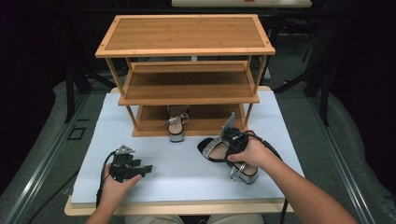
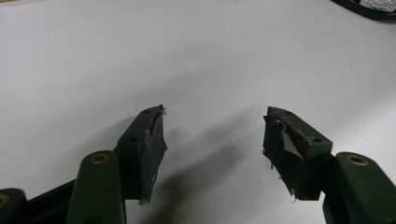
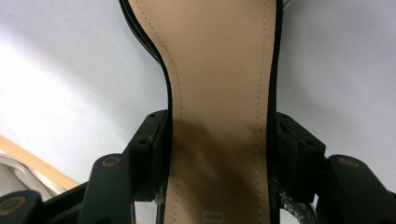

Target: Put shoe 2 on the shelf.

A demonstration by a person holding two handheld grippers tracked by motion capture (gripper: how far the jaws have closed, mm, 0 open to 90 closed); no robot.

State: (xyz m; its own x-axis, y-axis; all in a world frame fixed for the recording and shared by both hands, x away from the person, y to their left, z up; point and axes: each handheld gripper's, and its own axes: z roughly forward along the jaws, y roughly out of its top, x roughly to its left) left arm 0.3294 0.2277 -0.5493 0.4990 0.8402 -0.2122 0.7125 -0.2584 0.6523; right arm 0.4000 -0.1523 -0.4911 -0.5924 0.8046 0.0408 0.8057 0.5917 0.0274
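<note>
Right gripper [image 3: 219, 154] jaws pinching black tan-insole heeled sandal [image 3: 219, 70] at waist for shelving; left gripper [image 2: 212, 140] idling, jaws spread.

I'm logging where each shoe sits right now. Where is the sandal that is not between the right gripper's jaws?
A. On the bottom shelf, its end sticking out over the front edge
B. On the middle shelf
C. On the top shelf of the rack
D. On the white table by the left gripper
A: the other sandal lies on the wooden rack's bottom shelf, poking over its front edge.
</note>
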